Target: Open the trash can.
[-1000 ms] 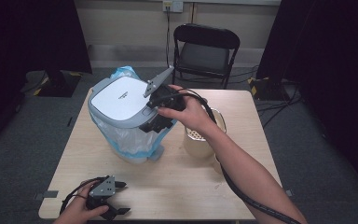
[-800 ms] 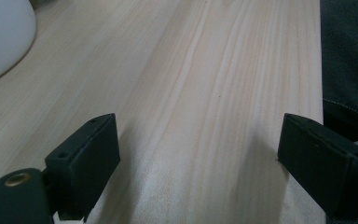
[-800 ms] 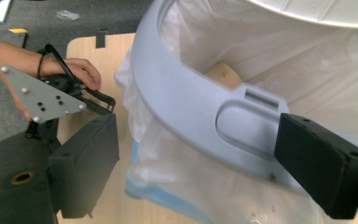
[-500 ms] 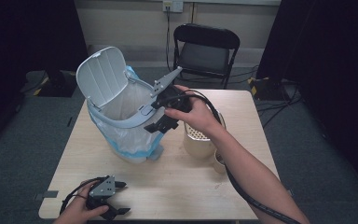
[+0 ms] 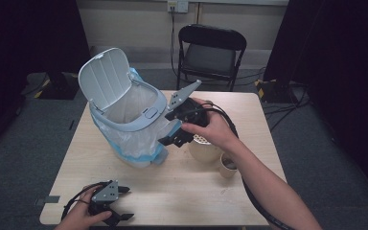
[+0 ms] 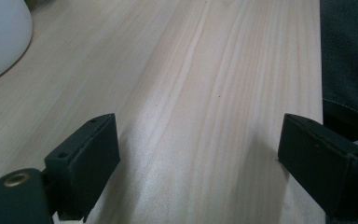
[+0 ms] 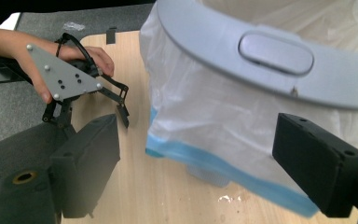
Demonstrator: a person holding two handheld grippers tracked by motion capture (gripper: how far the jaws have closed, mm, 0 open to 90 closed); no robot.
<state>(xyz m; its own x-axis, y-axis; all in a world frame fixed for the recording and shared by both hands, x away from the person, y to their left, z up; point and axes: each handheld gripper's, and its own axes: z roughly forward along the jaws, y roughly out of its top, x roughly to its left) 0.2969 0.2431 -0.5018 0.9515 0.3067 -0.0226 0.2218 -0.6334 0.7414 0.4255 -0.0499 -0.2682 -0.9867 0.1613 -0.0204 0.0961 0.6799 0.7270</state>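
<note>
A grey bin (image 5: 146,122) lined with a white bag edged in blue stands on the left half of the wooden table (image 5: 182,191). Its lid (image 5: 104,79) stands swung up at the back. My right gripper (image 5: 176,139) hangs open beside the bin's front right, just below the rim, with nothing between its fingers. In the right gripper view the rim with its oval push button (image 7: 276,46) and the bag (image 7: 214,121) lie just ahead of the right gripper (image 7: 196,154). My left gripper (image 5: 127,204) rests open on the table's near left corner, and bare wood lies between the left gripper (image 6: 198,149) jaws.
A cream pot with a perforated top (image 5: 203,146) and a small paper cup (image 5: 227,165) stand right of the bin, under my right wrist. A black folding chair (image 5: 211,48) is behind the table. The left gripper (image 7: 123,105) is also in the right gripper view.
The bin's lid has swung from shut to fully up. My right gripper has dropped from the rim's top down beside the bag. The left gripper has stayed put.
</note>
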